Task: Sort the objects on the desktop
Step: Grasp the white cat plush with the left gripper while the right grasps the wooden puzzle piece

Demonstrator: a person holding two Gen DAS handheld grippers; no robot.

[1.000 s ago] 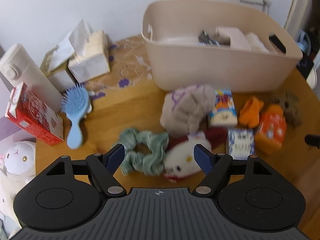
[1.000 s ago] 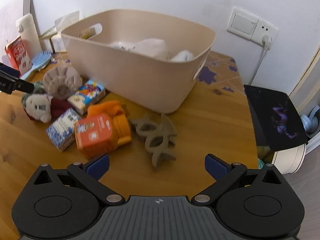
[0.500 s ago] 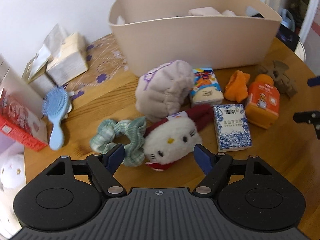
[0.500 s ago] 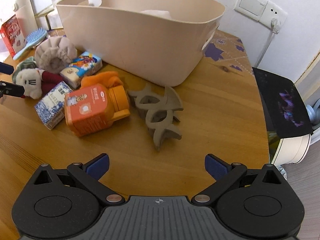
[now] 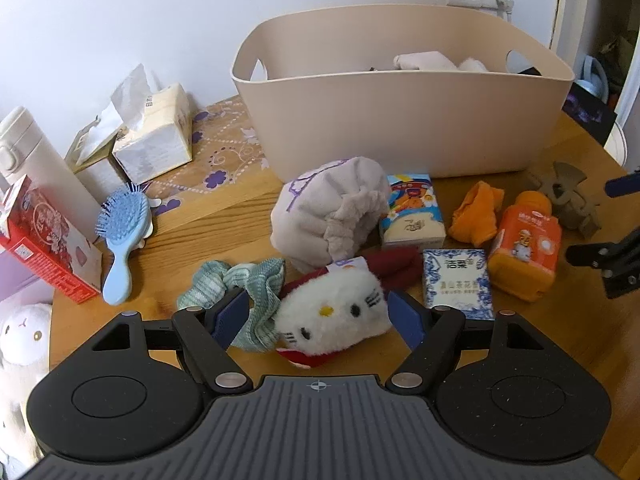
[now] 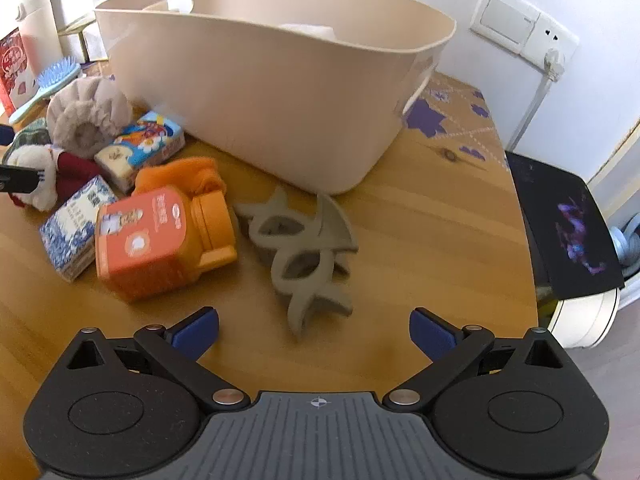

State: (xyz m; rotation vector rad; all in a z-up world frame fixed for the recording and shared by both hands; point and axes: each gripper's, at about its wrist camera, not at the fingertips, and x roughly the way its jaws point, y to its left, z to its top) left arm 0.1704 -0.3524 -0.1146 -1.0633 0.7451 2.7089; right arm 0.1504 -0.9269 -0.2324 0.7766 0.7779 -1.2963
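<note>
Wooden table (image 5: 248,232): white cat plush (image 5: 332,320), red trim, fluffy, lying sideways.

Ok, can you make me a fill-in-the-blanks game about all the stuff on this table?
1. The hairbrush is ____ in colour.
2. The white cat toy sits between the fingers of the ____ gripper.
3. The big beige tub stands on the ____.
4. The bottle lying on its side is ____.

Missing words: blue; left; table; orange
</note>
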